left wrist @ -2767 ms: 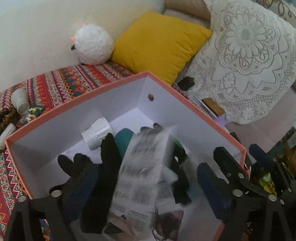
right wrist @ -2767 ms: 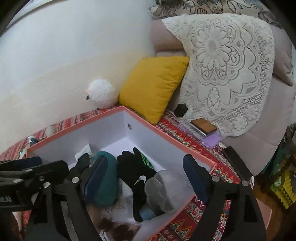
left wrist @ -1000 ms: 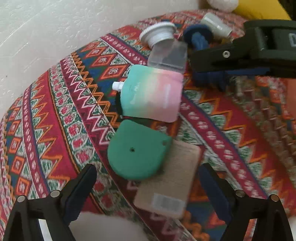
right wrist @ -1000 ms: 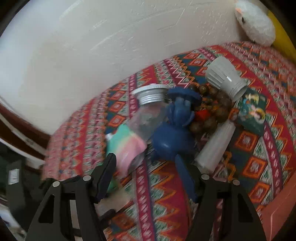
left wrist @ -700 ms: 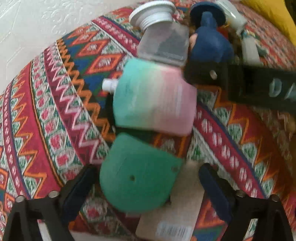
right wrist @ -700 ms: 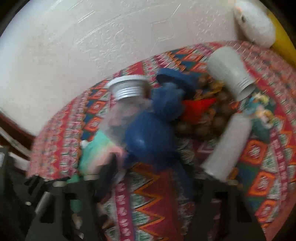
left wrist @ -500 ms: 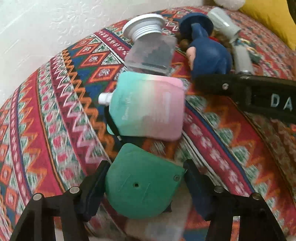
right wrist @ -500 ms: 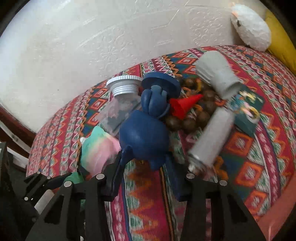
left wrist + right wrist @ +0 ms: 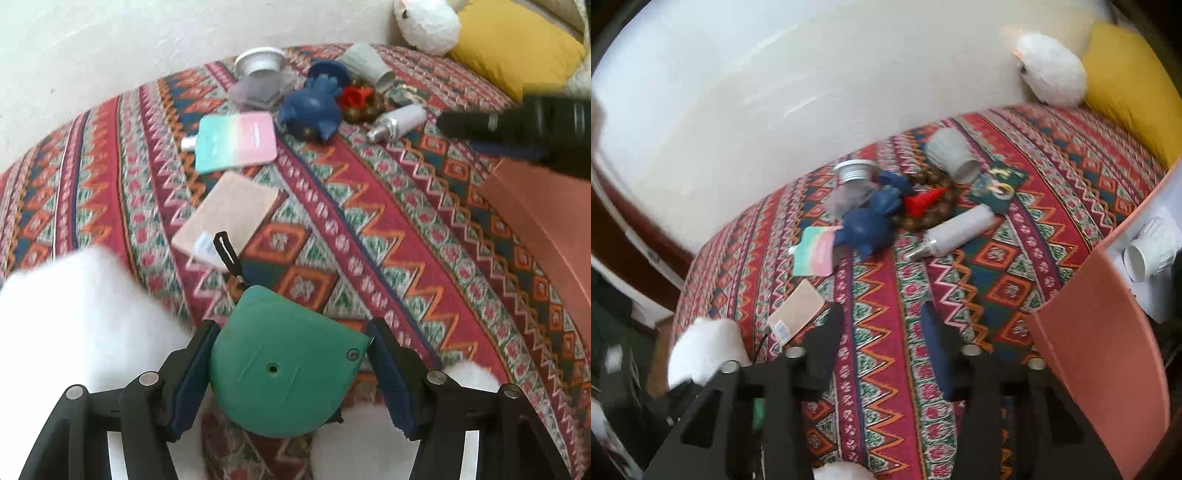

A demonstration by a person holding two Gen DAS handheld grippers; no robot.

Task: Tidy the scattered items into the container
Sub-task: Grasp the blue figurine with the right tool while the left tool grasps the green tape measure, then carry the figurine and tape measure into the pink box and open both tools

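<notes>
My left gripper (image 9: 291, 369) is shut on a green tape measure (image 9: 284, 365) with a black strap (image 9: 225, 254), held above the patterned cloth. Farther along the cloth lie a beige card (image 9: 229, 218), a pink-teal pouch (image 9: 236, 147), a blue toy (image 9: 314, 110), a clear jar (image 9: 258, 74), a grey cup (image 9: 365, 66), brown beads (image 9: 358, 110) and a spray bottle (image 9: 399, 122). My right gripper (image 9: 882, 339) stands open and empty, well short of the blue toy (image 9: 868, 225) and the bottle (image 9: 956, 232). The orange box (image 9: 1100, 332) is at the right.
A white cup (image 9: 1152, 251) lies inside the box. A white plush (image 9: 1052, 74) and a yellow pillow (image 9: 1126, 92) rest by the wall at the back right. A white fluffy thing (image 9: 74, 314) sits at the cloth's near left edge. A green card (image 9: 997, 184) lies by the grey cup.
My left gripper shut on the green tape measure and drew back with it from the pile. The right gripper pulled away from the blue toy, which stays on the cloth.
</notes>
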